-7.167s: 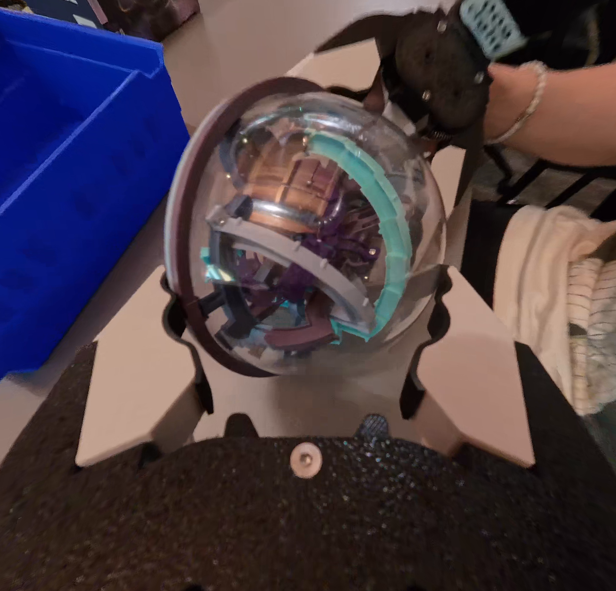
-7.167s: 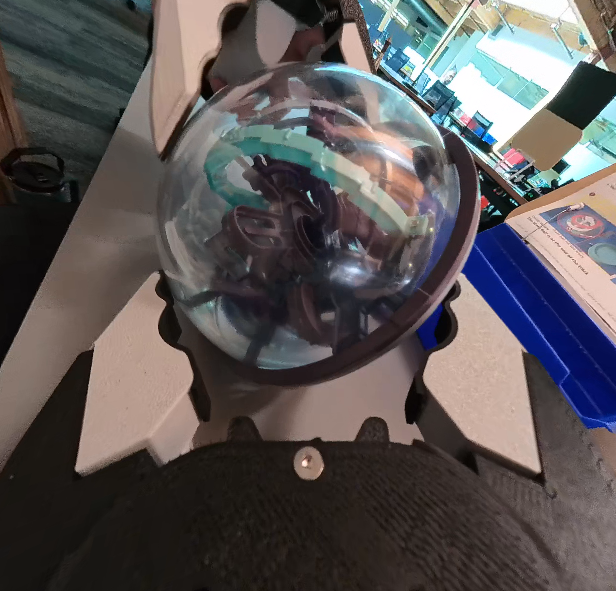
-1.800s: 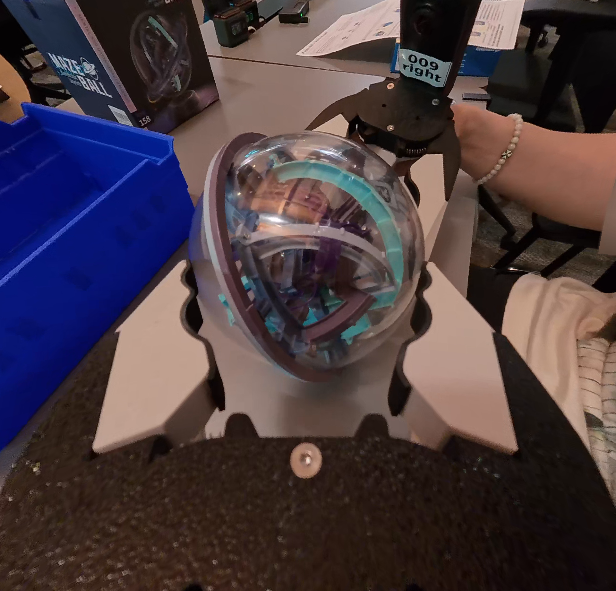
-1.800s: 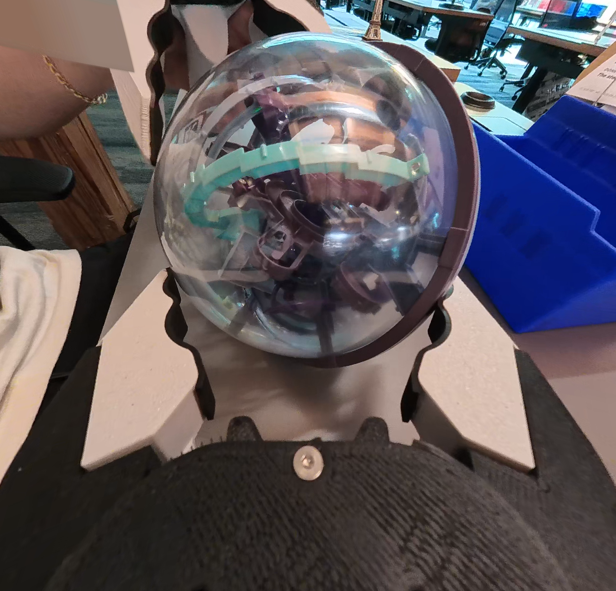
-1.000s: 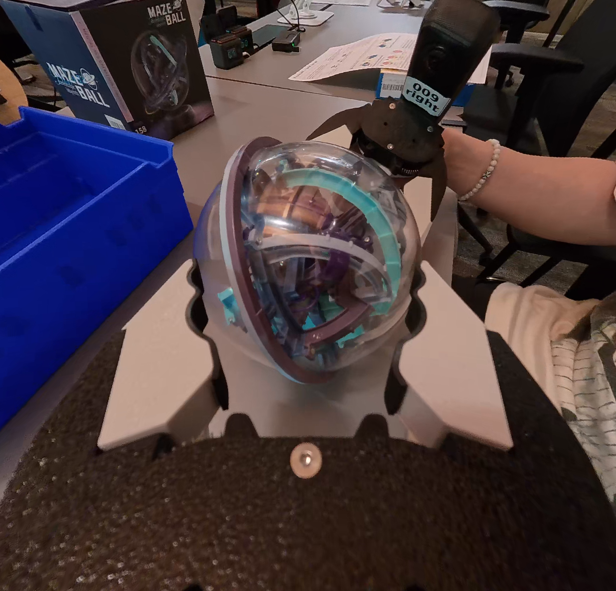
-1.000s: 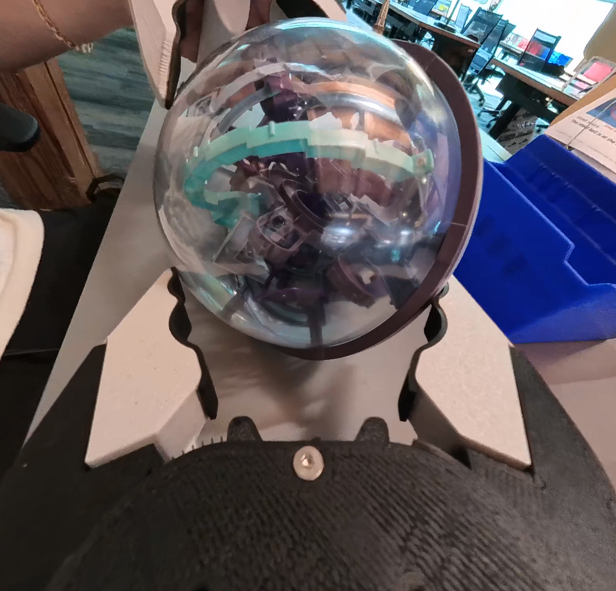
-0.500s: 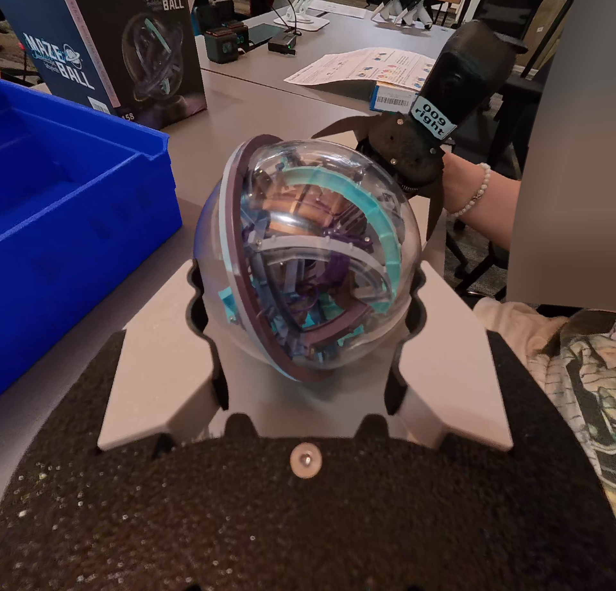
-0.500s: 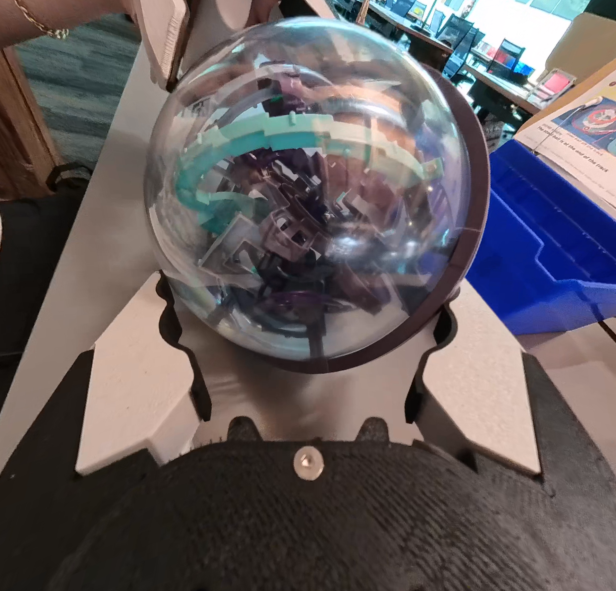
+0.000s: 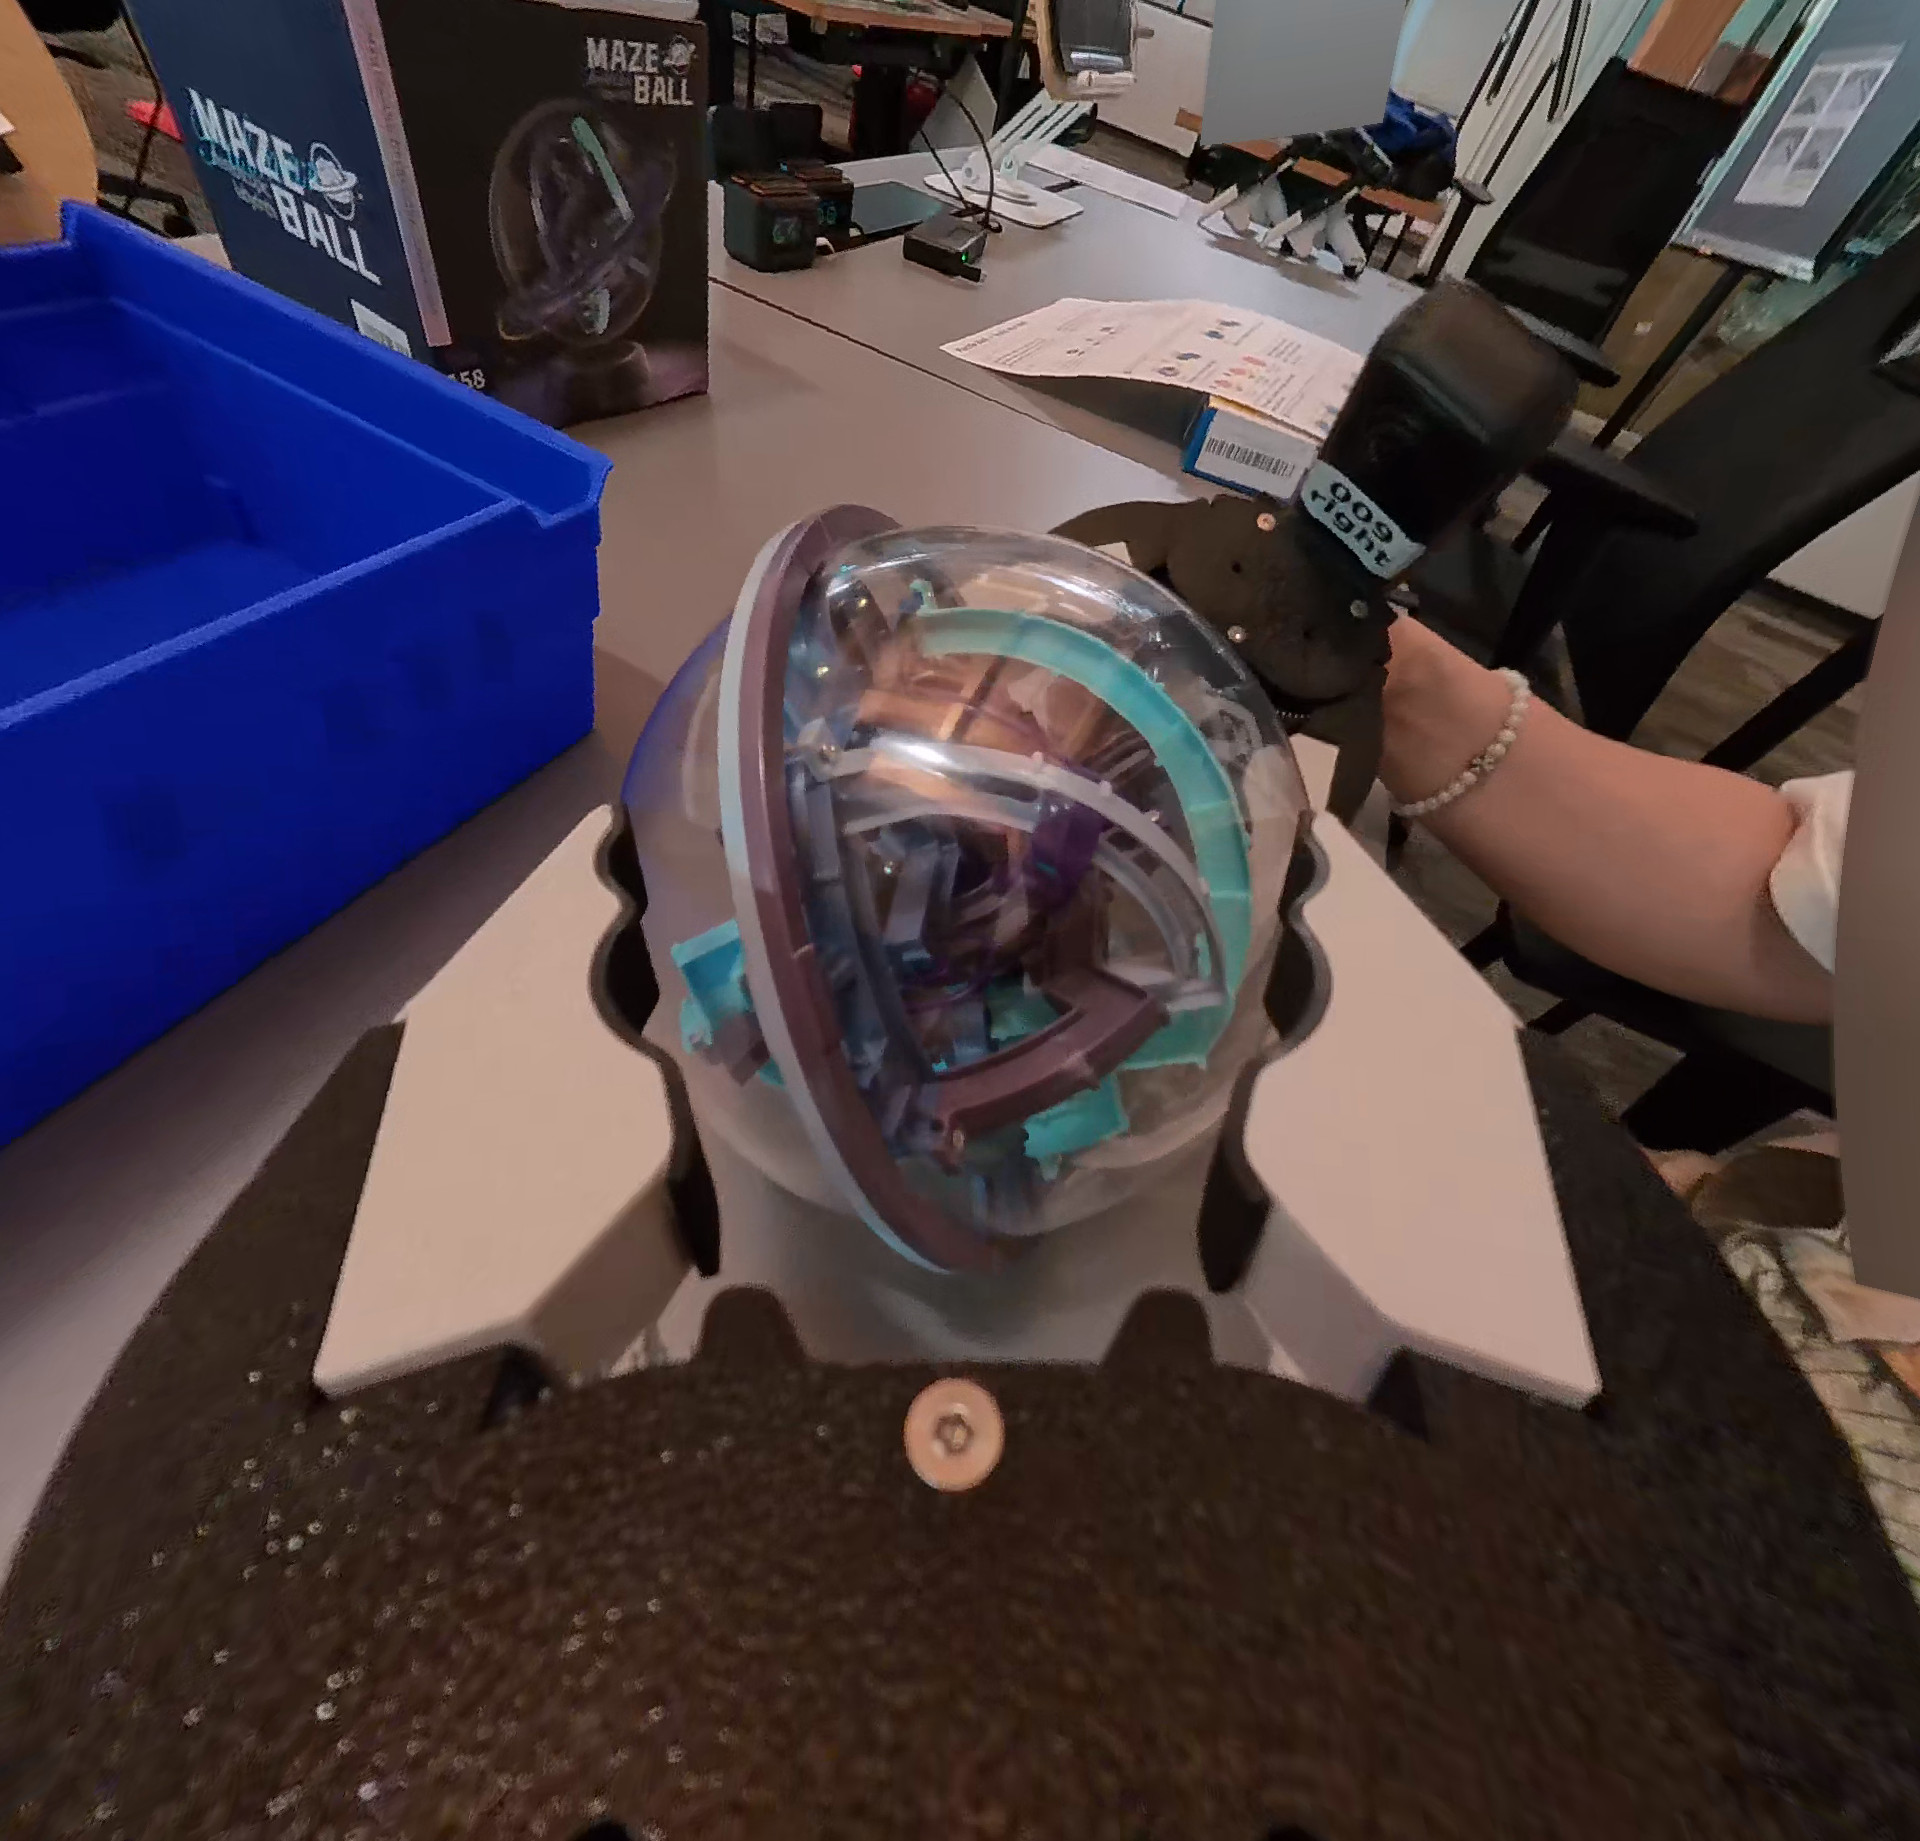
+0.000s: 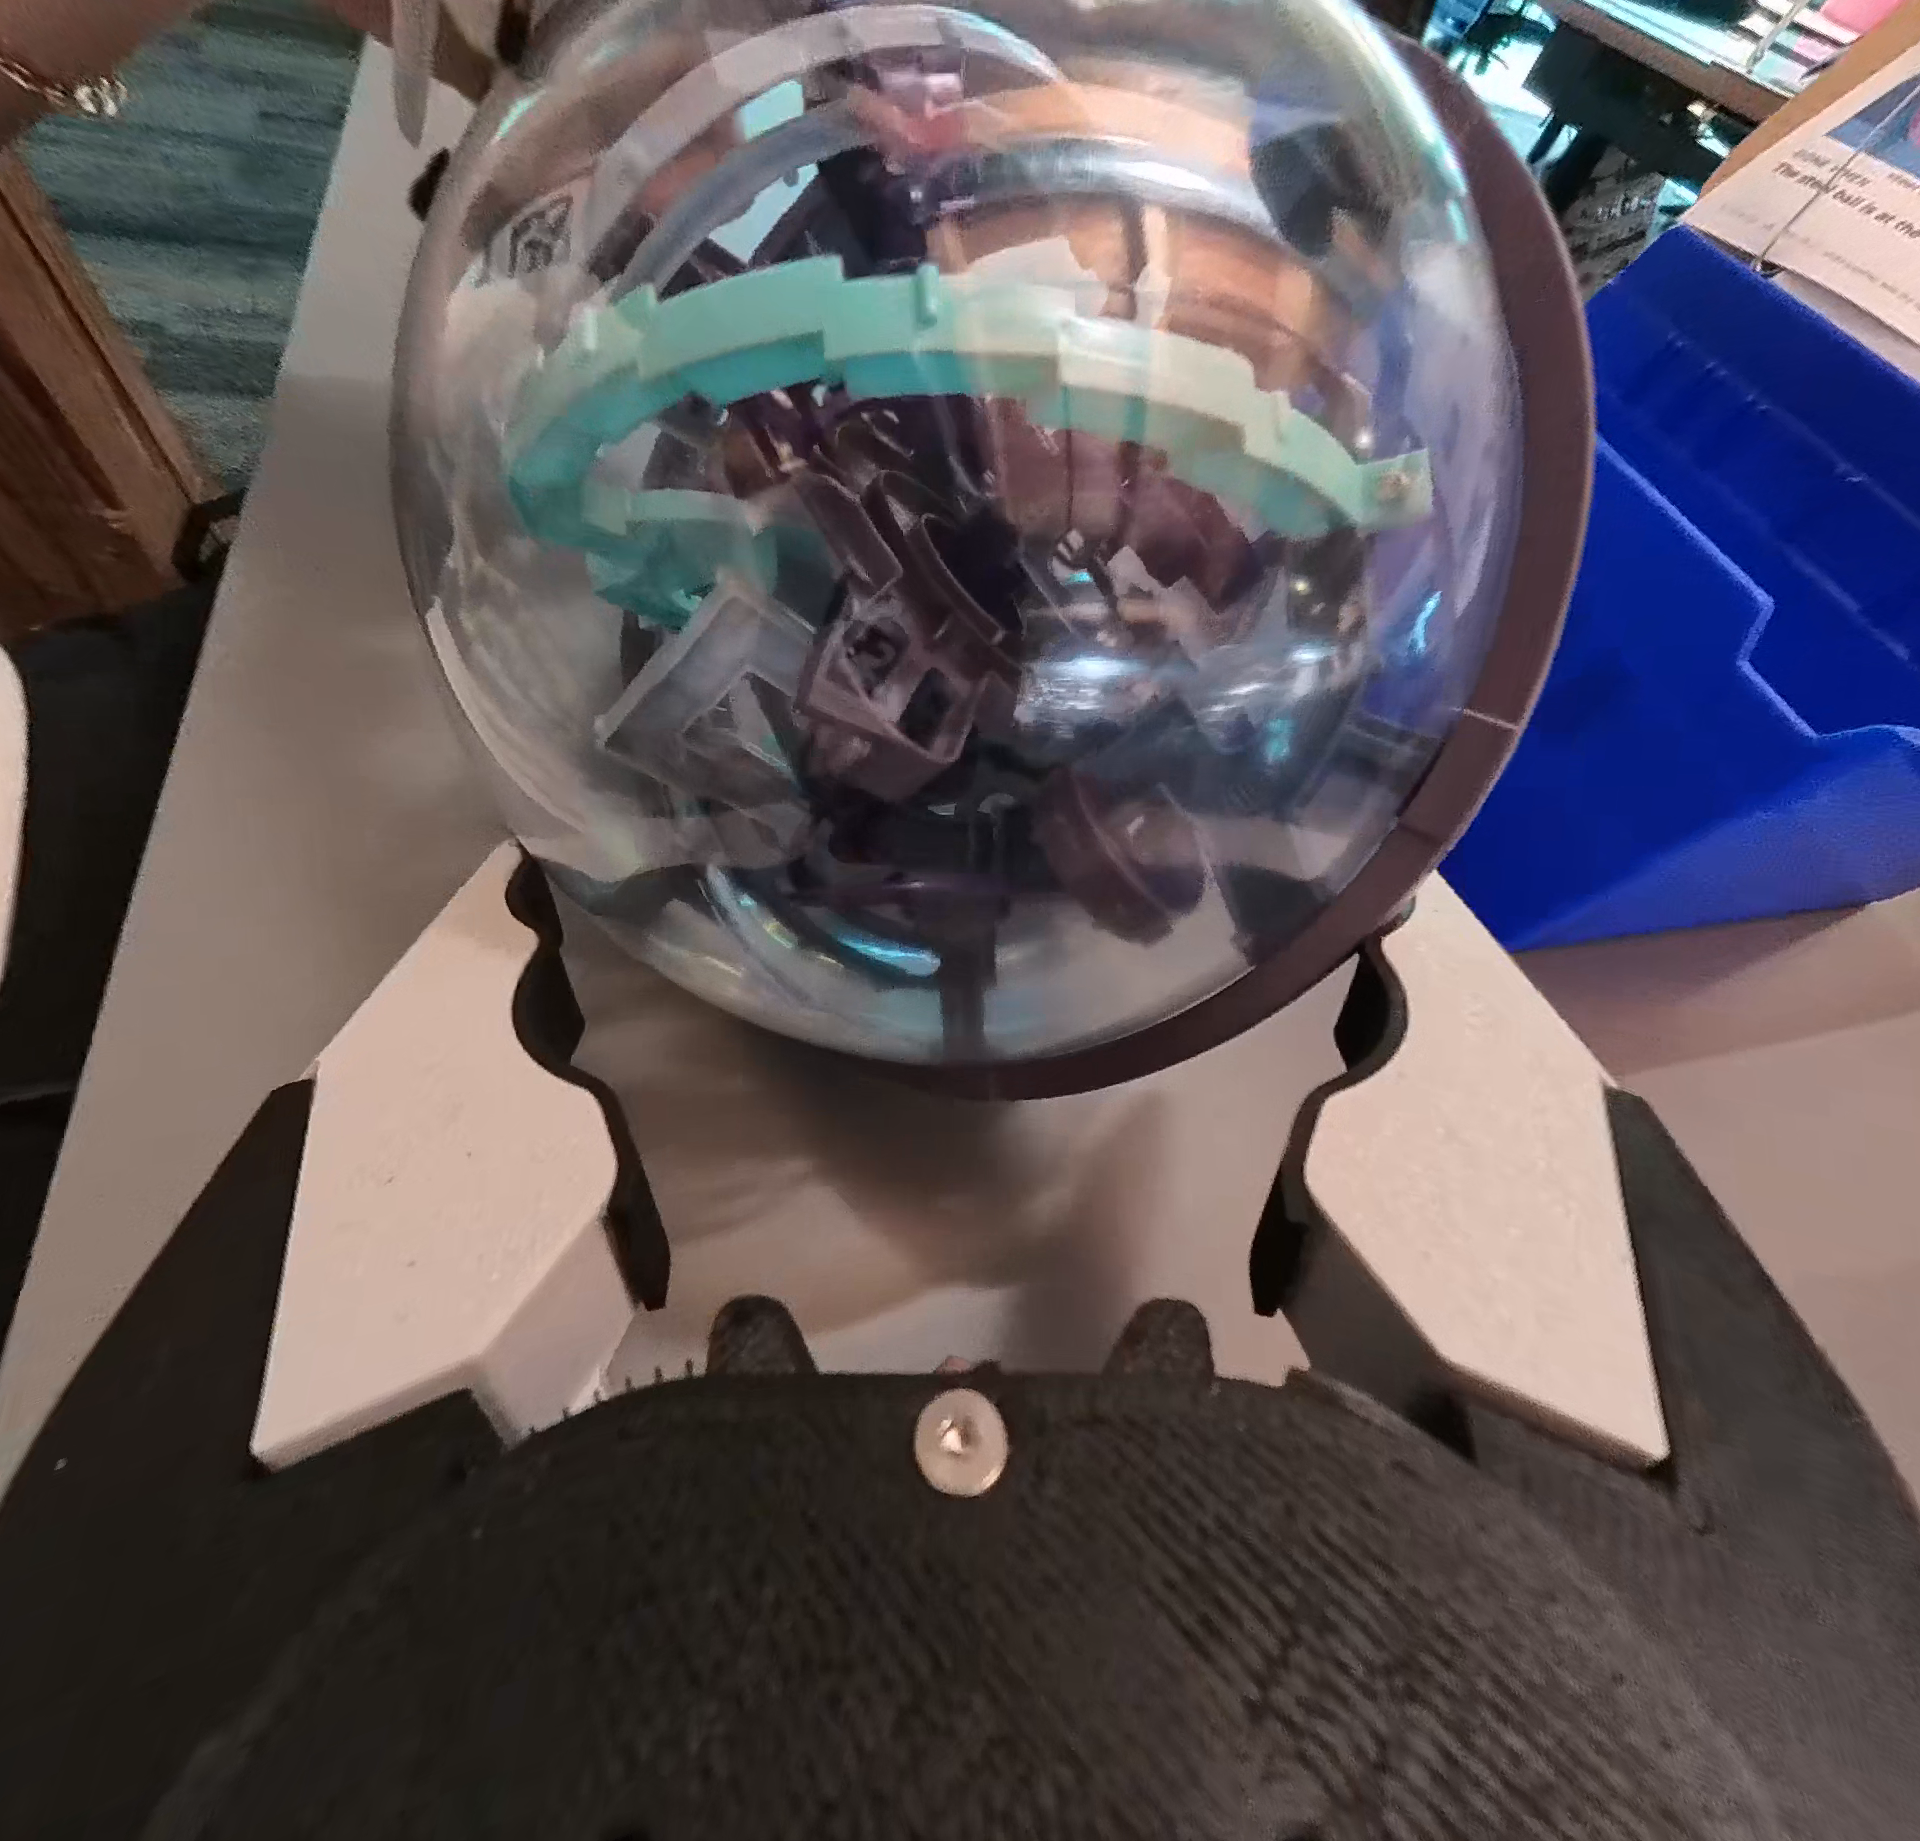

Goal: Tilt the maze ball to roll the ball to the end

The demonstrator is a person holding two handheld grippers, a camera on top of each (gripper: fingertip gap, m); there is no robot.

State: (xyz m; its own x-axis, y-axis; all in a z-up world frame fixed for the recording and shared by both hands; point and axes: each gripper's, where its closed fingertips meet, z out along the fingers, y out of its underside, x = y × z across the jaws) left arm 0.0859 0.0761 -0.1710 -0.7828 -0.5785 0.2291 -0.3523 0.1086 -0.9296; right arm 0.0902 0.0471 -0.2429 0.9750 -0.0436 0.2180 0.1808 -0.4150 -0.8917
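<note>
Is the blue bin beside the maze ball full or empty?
Empty as far as visible: the blue bin shows only bare blue floor; its far left is cropped.

Print marks the dark box (image 9: pixel 447 170), gripper sticker (image 9: pixel 1361 529) and paper sheet (image 9: pixel 1153 352).

The left gripper (image 9: pixel 951 1002) and right gripper (image 10: pixel 961 1012) face each other, white fingers spread wide and pressed on opposite sides of the maze ball (image 9: pixel 966 898). A braceleted hand (image 9: pixel 1423 711) holds the right gripper's handle, forearm extended.
</note>
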